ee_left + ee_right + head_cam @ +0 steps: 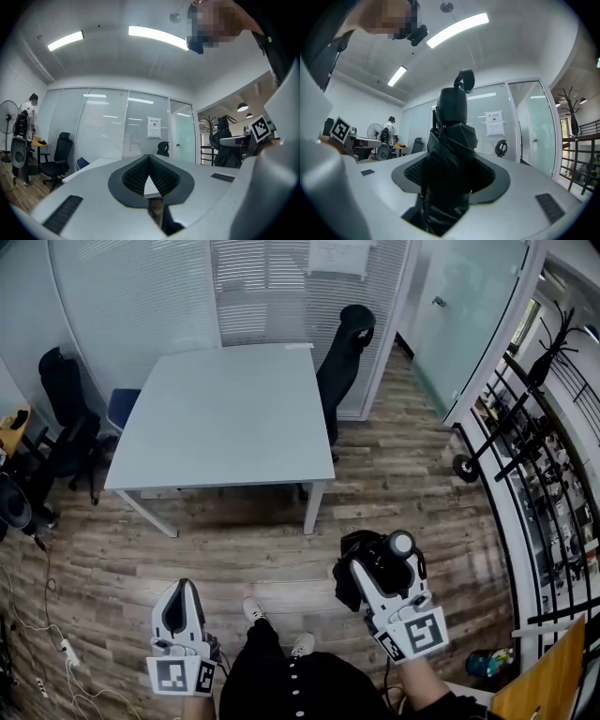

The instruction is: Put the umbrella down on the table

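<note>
A folded black umbrella (447, 154) stands upright between my right gripper's jaws, handle end up. My right gripper (367, 570) is shut on the umbrella (375, 563), at the lower right of the head view over the wood floor. My left gripper (180, 607) is at the lower left, shut with nothing between its pads (140, 174). The light grey table (225, 413) lies ahead of both grippers, its top bare; it shows past the left gripper's tips as the table (93, 165).
A black office chair (345, 352) stands at the table's far right corner, and more black chairs (61, 418) stand to its left. A black railing (525, 456) runs along the right. Cables and a power strip (66, 652) lie on the floor at lower left.
</note>
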{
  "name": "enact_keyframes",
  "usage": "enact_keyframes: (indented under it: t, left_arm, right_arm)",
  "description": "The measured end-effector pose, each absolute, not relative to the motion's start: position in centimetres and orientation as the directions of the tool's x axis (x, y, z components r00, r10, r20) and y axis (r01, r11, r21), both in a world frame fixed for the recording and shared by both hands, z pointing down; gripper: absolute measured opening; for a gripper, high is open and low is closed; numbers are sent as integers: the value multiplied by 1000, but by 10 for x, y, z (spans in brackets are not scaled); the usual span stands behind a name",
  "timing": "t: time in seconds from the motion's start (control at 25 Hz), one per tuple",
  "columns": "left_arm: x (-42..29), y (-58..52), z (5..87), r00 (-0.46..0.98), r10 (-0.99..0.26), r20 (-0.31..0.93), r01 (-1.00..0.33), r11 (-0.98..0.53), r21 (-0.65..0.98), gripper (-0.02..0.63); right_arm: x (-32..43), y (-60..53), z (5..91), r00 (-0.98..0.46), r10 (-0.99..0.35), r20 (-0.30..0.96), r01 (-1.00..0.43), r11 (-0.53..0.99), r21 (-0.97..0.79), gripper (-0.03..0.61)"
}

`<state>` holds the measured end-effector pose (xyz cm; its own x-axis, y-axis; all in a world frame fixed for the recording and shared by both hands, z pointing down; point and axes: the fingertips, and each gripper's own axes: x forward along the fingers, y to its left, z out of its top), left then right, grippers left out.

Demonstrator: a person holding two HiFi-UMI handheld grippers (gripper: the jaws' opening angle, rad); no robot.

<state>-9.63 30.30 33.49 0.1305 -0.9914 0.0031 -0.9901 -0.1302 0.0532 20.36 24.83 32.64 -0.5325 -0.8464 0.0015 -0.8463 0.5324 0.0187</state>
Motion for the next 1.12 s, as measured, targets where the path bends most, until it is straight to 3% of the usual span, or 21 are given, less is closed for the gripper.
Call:
enact_keyframes:
  t: [1.12]
  left_arm:
    - [-174,153,326,164,-986,-44,-984,-166,61,14]
  right_arm:
    - [142,116,316,-462,-887,-12,-887,462,26,253]
